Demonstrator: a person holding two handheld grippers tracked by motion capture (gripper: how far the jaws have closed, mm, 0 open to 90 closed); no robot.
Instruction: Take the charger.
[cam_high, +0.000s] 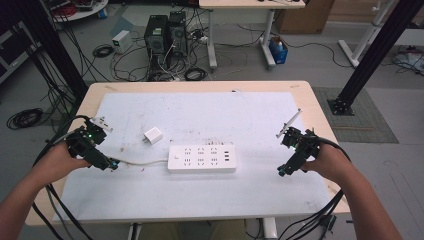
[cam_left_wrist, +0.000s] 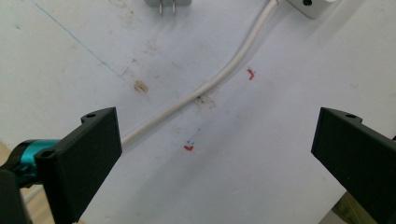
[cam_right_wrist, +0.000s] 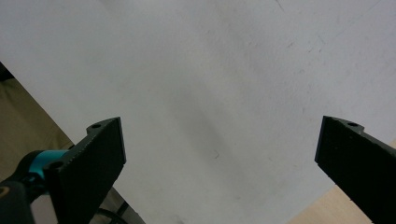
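Both jaws wide, empty. Power strip btwn left gripper & right gripper, apart; cable ahead of left jaws.

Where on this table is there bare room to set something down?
The white mat is bare behind the power strip, and also between the strip and the right gripper. The front strip of mat is free too. It is crowded at the left: the white charger, the strip's cable and the left gripper sit close together.

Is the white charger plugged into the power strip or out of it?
Out: the charger lies on the table apart from the power strip, prongs bare.
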